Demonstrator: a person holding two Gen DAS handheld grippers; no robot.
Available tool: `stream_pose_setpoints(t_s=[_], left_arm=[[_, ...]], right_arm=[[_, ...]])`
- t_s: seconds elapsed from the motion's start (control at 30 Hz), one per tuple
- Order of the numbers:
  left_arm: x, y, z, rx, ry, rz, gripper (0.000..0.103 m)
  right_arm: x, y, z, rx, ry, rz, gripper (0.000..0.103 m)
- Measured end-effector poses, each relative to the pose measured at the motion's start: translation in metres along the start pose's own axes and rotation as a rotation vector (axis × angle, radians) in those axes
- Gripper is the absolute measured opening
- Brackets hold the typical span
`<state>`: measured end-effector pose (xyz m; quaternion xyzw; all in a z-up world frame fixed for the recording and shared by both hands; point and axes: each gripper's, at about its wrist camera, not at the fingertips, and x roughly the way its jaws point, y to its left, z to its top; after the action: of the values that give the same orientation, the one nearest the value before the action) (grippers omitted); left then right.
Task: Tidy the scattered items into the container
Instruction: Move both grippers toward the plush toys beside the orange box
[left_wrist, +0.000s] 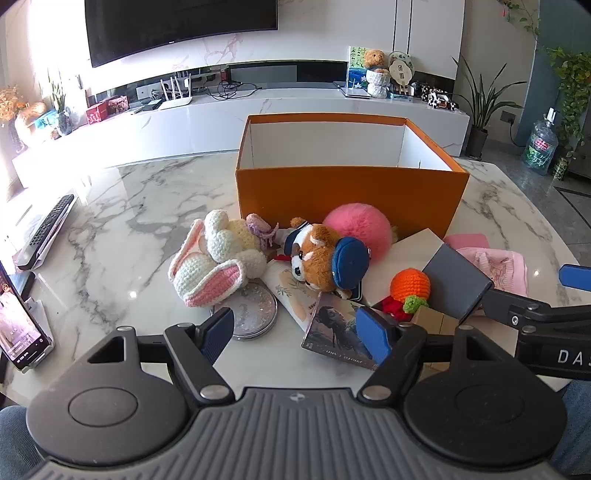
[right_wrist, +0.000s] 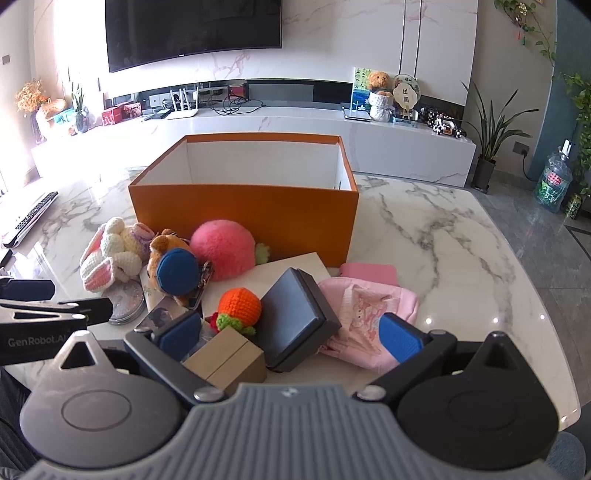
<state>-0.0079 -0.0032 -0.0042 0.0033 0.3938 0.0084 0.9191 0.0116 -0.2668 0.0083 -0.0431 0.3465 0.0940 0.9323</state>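
With both grippers' fingers wide and empty, I risk snagging neighbours in the crowded pile (right_wrist: 236, 295) beside the orange box (right_wrist: 243, 210).

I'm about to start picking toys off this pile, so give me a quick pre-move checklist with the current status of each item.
1. Left gripper open, nothing between its fingers: ok.
2. Right gripper open, not gripping: ok.
3. Orange box open-topped, inner walls bare; floor hidden: cannot tell if empty.
4. Items outside the box: crochet bunny, pink pompom, crochet carrot all on the table: not ok.
5. Dark blue box leans tilted on the pile, may slide: not ok.
6. Grippers apart from each other: ok.
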Motion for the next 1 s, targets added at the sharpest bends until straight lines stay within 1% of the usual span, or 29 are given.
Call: stream_pose_setpoints(t_s=[0.5,0.77,0.83,1.0], left_arm=[[0.001,0.002,-0.002,-0.004,0.004,-0.002,0.086],[0.006,0.006,-0.008,-0.007,0.031,-0.038,0.085],[0.008,0.007,-0.008,-0.011,0.038,-0.042,0.083],[0.012,0.010,-0.008,-0.027,0.040,-0.068,0.074]], right_arm=[[0.002,0.002,-0.003,0.003,0.003,0.013,0.103],[0.005,-0.002,-0.006,0.013,0.012,0.036,0.102],[0.007,-0.002,-0.007,0.015,0.017,0.037,0.099],[0.015,-0.004,-0.009,0.022,0.044,0.042,0.082]])
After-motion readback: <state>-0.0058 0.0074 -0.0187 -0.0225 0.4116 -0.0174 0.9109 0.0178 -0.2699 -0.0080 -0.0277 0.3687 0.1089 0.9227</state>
